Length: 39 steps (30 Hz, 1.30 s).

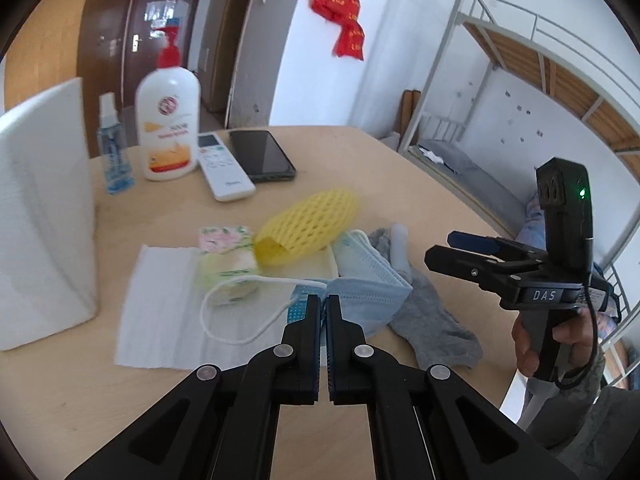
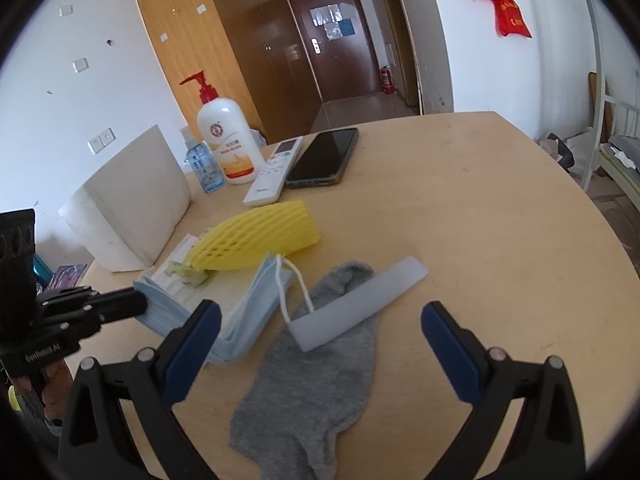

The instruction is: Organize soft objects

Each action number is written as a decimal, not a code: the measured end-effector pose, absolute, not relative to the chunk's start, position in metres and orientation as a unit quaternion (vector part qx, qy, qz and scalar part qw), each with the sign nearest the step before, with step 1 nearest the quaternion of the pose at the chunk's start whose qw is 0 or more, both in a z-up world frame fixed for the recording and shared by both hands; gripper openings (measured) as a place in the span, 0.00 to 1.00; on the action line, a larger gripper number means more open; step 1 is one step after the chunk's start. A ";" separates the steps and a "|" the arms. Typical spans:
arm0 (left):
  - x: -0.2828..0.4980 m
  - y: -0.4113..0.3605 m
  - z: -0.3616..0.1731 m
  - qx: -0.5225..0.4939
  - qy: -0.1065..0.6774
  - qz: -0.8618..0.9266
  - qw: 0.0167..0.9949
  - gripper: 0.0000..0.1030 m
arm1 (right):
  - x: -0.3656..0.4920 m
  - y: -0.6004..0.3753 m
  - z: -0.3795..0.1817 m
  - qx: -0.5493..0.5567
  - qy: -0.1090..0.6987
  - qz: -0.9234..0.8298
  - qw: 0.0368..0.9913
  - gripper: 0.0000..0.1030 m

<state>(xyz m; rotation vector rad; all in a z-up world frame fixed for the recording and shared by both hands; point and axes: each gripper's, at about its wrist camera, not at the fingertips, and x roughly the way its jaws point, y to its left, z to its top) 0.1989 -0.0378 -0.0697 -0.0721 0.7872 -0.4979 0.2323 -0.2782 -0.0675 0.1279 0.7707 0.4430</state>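
the stack of pale blue pleated face masks (image 1: 370, 292), just beside the grey knit sock (image 2: 316, 376), is pinched at its near edge by the left gripper (image 1: 323, 300), so lift slowly, while the right gripper (image 2: 320, 316) hangs spread above the sock.

"DAS" is printed in white on the black body of the right gripper (image 1: 442, 250). "GenRobot.AI" is read on the left gripper (image 2: 138, 303). "500" is seen on the pump bottle (image 2: 230, 142); its remaining print is too small to be read.
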 end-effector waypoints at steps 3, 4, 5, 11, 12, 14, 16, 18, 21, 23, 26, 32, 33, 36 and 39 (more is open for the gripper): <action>0.193 -0.025 -0.062 -0.036 0.368 -0.228 0.901 0.02 | 0.230 -0.272 -0.065 0.055 0.370 0.222 0.901 0.98; 0.190 -0.019 -0.058 -0.035 0.362 -0.222 0.905 0.02 | 0.229 -0.269 -0.065 0.053 0.369 0.225 0.900 0.98; 0.182 -0.015 -0.053 -0.035 0.357 -0.217 0.908 0.02 | 0.229 -0.267 -0.064 0.051 0.369 0.228 0.900 0.98; 0.164 0.013 -0.037 -0.045 0.337 -0.195 0.920 0.02 | 0.228 -0.243 -0.053 0.044 0.359 0.257 0.896 0.98; 0.161 0.016 -0.036 -0.045 0.334 -0.192 0.922 0.02 | 0.227 -0.236 -0.052 0.035 0.357 0.265 0.895 0.98; 0.153 0.024 -0.031 -0.048 0.328 -0.184 0.925 0.02 | 0.226 -0.222 -0.051 0.014 0.356 0.270 0.894 0.98; 0.146 0.036 -0.028 -0.054 0.323 -0.181 0.927 0.02 | 0.228 -0.212 -0.050 0.002 0.355 0.276 0.893 0.98; 0.141 0.048 -0.025 -0.056 0.320 -0.172 0.930 0.02 | 0.232 -0.203 -0.052 -0.010 0.360 0.282 0.889 0.98; 0.144 0.056 -0.037 -0.061 0.338 -0.158 0.926 0.02 | 0.241 -0.191 -0.059 -0.027 0.371 0.275 0.886 0.98; 0.151 0.054 -0.051 -0.056 0.363 -0.156 0.917 0.02 | 0.248 -0.184 -0.063 -0.040 0.377 0.271 0.885 0.98; 0.155 0.053 -0.068 -0.056 0.387 -0.161 0.906 0.04 | 0.257 -0.177 -0.069 -0.051 0.386 0.266 0.882 0.98; 0.145 0.054 -0.074 -0.062 0.388 -0.159 0.906 0.62 | 0.258 -0.165 -0.075 -0.075 0.393 0.275 0.874 0.80; 0.143 0.055 -0.074 -0.064 0.386 -0.156 0.907 0.71 | 0.258 -0.164 -0.076 -0.076 0.395 0.277 0.873 0.73; 0.133 0.060 -0.070 -0.081 0.370 -0.150 0.913 0.81 | 0.261 -0.164 -0.081 -0.072 0.408 0.282 0.865 0.54; 0.127 0.059 -0.071 -0.092 0.371 -0.164 0.910 0.85 | 0.259 -0.164 -0.082 -0.070 0.410 0.285 0.863 0.42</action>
